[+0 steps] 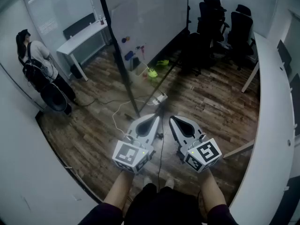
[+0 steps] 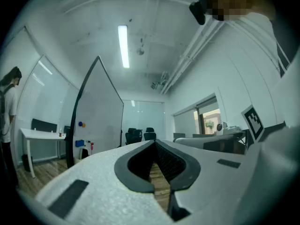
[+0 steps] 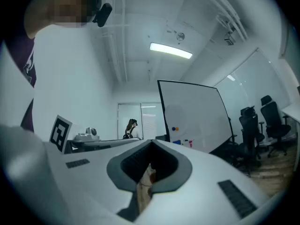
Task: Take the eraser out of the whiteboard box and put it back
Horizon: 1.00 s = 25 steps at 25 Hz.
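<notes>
A whiteboard [image 1: 145, 13] on a black stand rises ahead of me, well beyond both grippers. Low on its face sit a small blue box-like thing [image 1: 129, 55] and two round magnets [image 1: 124, 40]; I cannot make out the eraser. My left gripper [image 1: 156, 118] and right gripper [image 1: 171, 119] hang side by side at waist height over the wood floor, pointing toward the board. Both are shut with nothing between the jaws. The left gripper view shows the left gripper [image 2: 154, 142], the board [image 2: 101, 116] and the blue thing [image 2: 79, 143]. The right gripper view shows the right gripper [image 3: 152, 142] and the board [image 3: 192, 116].
A person [image 1: 35, 60] stands at the far left beside a white desk [image 1: 84, 36]. Black office chairs [image 1: 225, 22] cluster at the back right. A long white counter [image 1: 274, 102] runs down the right side. A power strip [image 1: 161, 97] and cables [image 1: 117, 111] lie by the board's foot.
</notes>
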Available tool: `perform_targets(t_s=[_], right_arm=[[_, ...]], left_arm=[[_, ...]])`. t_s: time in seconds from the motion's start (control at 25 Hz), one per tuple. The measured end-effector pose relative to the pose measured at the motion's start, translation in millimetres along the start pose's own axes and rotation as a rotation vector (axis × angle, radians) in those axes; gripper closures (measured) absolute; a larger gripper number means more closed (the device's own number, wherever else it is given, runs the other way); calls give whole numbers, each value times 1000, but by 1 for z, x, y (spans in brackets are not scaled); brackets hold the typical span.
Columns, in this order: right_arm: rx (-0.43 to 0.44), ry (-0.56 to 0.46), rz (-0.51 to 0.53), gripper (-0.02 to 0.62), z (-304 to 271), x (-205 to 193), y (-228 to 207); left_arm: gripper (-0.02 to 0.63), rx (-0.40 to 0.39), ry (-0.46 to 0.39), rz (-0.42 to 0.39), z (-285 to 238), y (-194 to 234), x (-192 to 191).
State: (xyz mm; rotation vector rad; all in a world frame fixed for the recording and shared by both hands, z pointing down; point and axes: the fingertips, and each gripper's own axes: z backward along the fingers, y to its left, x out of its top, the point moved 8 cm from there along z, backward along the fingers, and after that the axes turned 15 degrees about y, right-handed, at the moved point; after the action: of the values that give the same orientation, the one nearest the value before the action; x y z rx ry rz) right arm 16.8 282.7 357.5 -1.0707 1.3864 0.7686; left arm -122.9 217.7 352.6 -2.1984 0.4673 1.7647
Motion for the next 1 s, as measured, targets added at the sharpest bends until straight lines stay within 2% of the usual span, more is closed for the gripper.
perform_targets(t_s=[0.48,0.6,0.76,1.0], right_arm=[[-14,-80,46,591,9,17,11],[-18,-34,-15,591,5,15,8],[46,43,-171,591,-3,13,-2],[64,65,-173,591,-2,8,-17]], left_arm=[[601,1,-76,-43,11,-15,26],[601,-4,-29,-13,8,-11,27],[601,-10,75,78,-2,-3,26],[601,17,70,73,-9,-1,25]])
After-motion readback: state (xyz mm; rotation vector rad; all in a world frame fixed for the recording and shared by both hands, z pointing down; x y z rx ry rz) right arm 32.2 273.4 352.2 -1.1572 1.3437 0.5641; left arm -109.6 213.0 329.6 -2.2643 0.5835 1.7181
